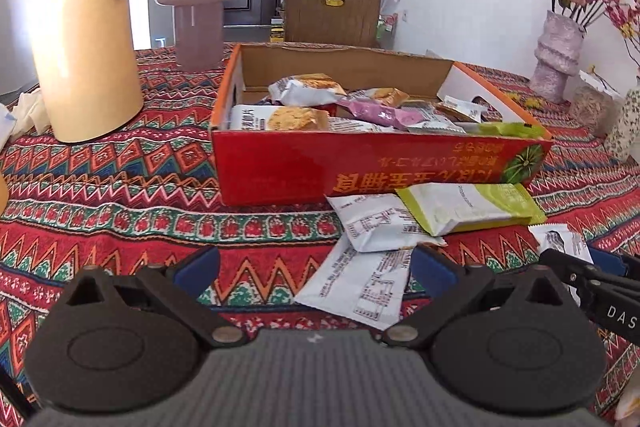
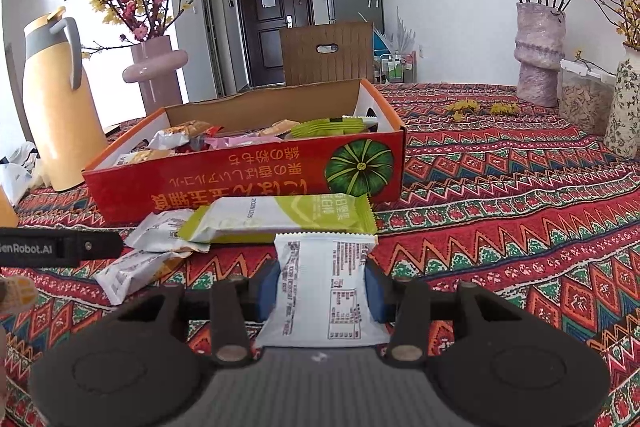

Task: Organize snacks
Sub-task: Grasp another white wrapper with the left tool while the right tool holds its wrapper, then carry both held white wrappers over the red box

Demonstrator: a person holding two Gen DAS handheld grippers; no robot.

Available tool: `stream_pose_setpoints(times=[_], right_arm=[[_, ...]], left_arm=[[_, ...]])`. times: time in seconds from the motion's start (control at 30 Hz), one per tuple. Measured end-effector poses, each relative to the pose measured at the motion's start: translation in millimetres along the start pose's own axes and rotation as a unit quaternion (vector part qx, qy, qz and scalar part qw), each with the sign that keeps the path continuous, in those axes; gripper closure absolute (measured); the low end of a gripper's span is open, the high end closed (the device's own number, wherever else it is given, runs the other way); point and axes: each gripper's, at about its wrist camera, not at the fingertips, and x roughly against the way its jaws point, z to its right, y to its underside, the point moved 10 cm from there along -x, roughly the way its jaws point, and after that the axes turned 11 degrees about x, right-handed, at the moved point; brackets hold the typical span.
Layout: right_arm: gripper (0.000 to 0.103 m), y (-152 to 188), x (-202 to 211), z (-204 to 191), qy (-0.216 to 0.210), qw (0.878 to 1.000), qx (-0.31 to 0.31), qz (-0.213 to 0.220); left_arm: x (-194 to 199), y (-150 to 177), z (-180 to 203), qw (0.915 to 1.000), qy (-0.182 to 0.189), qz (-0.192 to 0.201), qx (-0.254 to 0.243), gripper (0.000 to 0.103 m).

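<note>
A red cardboard box [image 2: 248,179] with an orange rim is sitting open on the patterned tablecloth [image 2: 500,227], its front printed with upside-down yellow characters and a green pumpkin. Inside, wrapped snacks are lying in a loose heap: white packets showing golden biscuits [image 1: 288,117], a purple wrapper [image 1: 380,113] and a lime-green one [image 2: 332,127] leaning against the front wall.

Just in front of the box, more packets are lying on the cloth. A long lime-green and white bar [image 2: 280,219] is resting along the base of the box, overlapping a crumpled white packet [image 1: 376,223], and another white packet [image 1: 360,287] is lying flat nearer the edge.

The right gripper [image 2: 324,287] is clamping a white packet [image 2: 324,291] between its blue pads [image 2: 376,291], the wrapper's plain back with small printed text and a nutrition table facing up, its serrated end pointing at the box. It is sitting just short of the green bar.

The left gripper [image 1: 314,269] is hanging with its jaws spread wide and nothing between them, the flat white packet lying beneath its right finger.

A yellow thermos jug [image 1: 86,39] and a pink vase [image 1: 198,11] are standing left of the box.
</note>
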Motion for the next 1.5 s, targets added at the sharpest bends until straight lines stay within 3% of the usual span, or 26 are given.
stream_pose_setpoints(times=[0.53, 0.7, 0.77, 0.97, 1.5], right_arm=[[0.059, 5.8, 3.9, 20.9, 0.007, 1.000, -0.024, 0.005], [0.059, 7.8, 4.1, 23.9, 0.007, 1.000, -0.027, 0.004], [0.059, 8.6, 3.8, 24.3, 0.007, 1.000, -0.028, 0.003], [0.059, 9.8, 2.9, 22.5, 0.004, 1.000, -0.028, 0.002], [0.059, 11.9, 16.2, 17.1, -0.003, 1.000, -0.024, 0.009]], left_arm=[[-32.1, 9.6, 25.9, 0.9985, -0.009, -0.047, -0.027, 0.004], [-38.2, 14.2, 25.8, 0.9984, -0.010, -0.048, -0.026, 0.020], [-35.2, 15.5, 28.7, 0.9985, -0.002, -0.044, -0.032, 0.033], [-26.6, 21.6, 33.6, 0.9983, 0.003, -0.028, -0.051, 0.049], [-1.0, 39.3, 34.3, 0.9973, -0.014, 0.001, -0.072, 0.057]])
